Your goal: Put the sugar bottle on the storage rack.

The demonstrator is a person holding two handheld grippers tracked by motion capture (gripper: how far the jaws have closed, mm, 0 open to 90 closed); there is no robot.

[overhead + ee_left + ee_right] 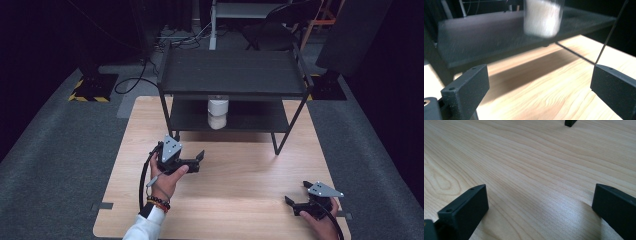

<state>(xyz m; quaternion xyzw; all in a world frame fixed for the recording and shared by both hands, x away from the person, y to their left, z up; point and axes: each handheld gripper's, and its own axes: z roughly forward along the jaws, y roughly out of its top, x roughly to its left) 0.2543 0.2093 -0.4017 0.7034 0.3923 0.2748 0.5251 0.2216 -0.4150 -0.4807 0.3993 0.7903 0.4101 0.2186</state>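
A white container (217, 114) stands on the lower shelf (250, 119) of a black two-tier rack (232, 72) at the far side of the wooden table (235, 175). My left gripper (186, 148) is held above the table in front of the rack, open and empty. In the left gripper view the container (541, 17) is blurred, ahead of and above the wide-apart jaws of that gripper (537, 82). My right gripper (297, 192) is low over the table's near right corner, open, pointing left. Bare wood lies between the jaws of the right gripper (539, 200).
The rack's top shelf (232, 70) is bare. A rack foot (570, 122) rests on the wood far ahead of the right gripper. Thin rack legs (609, 35) cross the left gripper view. Grey carpet (60, 145) surrounds the table, with cables (135, 80) behind.
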